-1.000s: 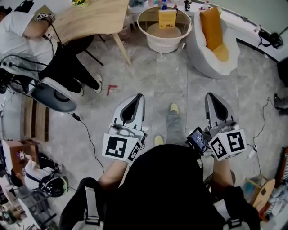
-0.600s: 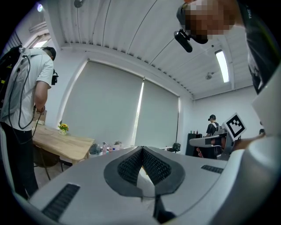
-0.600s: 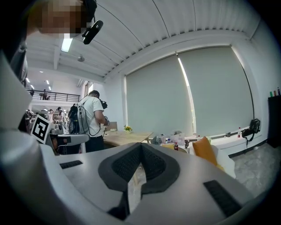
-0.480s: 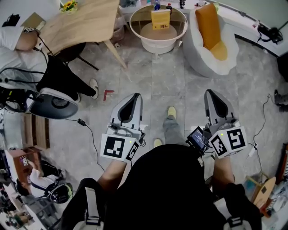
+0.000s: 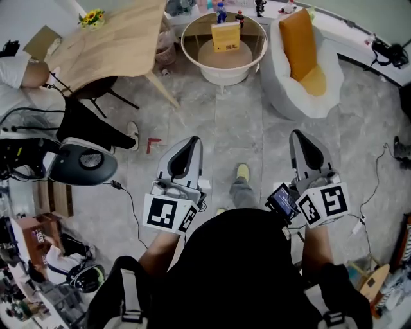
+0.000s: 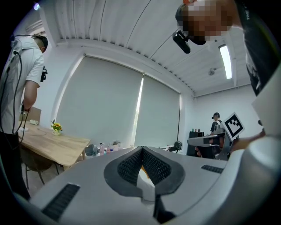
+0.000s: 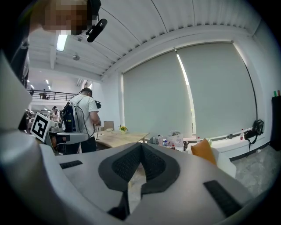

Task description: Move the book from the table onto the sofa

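The book [image 5: 225, 36] stands on the small tabletop [image 5: 187, 49] at the far side of the floor [image 5: 237, 122]. The sofa [image 5: 289, 87] sits just right of it, a cushion [image 5: 300, 35] leaning inside. A long tabletop [image 5: 119, 35] lies to the left, flowers [image 5: 92, 17] at its far corner. Nearer, the left tool [image 5: 191, 142] and right tool [image 5: 299, 136] hang side by side above the floor, well apart from the book.

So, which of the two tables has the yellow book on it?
The round white table, next to the white sofa: the yellow book stands upright on it. The rectangular wooden table at the left holds flowers but no yellow book.
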`<state>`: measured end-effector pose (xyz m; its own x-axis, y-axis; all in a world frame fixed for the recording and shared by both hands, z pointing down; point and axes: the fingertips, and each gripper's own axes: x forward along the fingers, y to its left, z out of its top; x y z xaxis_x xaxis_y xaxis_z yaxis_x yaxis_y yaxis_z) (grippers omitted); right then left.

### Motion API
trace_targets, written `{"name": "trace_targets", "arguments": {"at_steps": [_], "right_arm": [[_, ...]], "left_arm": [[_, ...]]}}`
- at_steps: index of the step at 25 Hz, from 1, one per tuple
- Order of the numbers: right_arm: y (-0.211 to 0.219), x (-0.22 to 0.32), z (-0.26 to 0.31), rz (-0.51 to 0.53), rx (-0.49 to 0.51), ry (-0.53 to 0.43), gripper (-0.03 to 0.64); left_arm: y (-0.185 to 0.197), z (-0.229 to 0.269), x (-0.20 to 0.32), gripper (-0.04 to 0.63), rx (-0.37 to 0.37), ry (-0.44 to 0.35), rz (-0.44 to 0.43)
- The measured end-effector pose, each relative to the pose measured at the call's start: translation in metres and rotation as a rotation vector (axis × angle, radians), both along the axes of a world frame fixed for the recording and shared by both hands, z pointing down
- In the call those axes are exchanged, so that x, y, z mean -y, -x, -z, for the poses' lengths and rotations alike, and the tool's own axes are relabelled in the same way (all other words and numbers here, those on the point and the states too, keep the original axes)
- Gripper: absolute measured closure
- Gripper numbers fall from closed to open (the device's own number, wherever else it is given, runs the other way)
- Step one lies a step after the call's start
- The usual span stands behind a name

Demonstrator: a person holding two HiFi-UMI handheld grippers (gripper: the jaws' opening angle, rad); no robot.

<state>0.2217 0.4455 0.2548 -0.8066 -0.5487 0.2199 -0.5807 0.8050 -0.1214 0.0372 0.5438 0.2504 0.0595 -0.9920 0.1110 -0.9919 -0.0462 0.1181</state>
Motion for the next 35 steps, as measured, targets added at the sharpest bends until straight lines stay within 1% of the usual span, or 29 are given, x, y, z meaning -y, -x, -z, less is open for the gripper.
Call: {"name": "trace_targets", "arguments": {"at_steps": [5,10,14,17,26,35], "right_arm": [[0.004,0.043,-0.002,0.018,0.012,0.004,0.607],[0.0,0.083,-0.005,0.022,0.027,0.009,0.607],[0.0,0.11,-0.008,0.038,0.042,0.018,0.607],[0.003,0.126,-0.006,0.05,0.04,0.008,0.607],[0.007,0.15,-0.002,0.052,0.045,0.005,0.607],[0.014,0.164,0.002,0.065,0.054,0.002,0.607]], "left_arm": [[-0.001,0.0,0.044,0.589,0.014,0.009,-0.001],[-0.008,-0.002,0.082,0.589,0.035,0.02,-0.005],[-0.012,-0.003,0.106,0.589,0.04,0.023,0.001],[-0.016,-0.002,0.122,0.589,0.039,0.019,0.002],[-0.012,0.007,0.14,0.589,0.052,0.016,0.013],[-0.007,0.018,0.154,0.589,0.065,-0.009,0.02]]}}
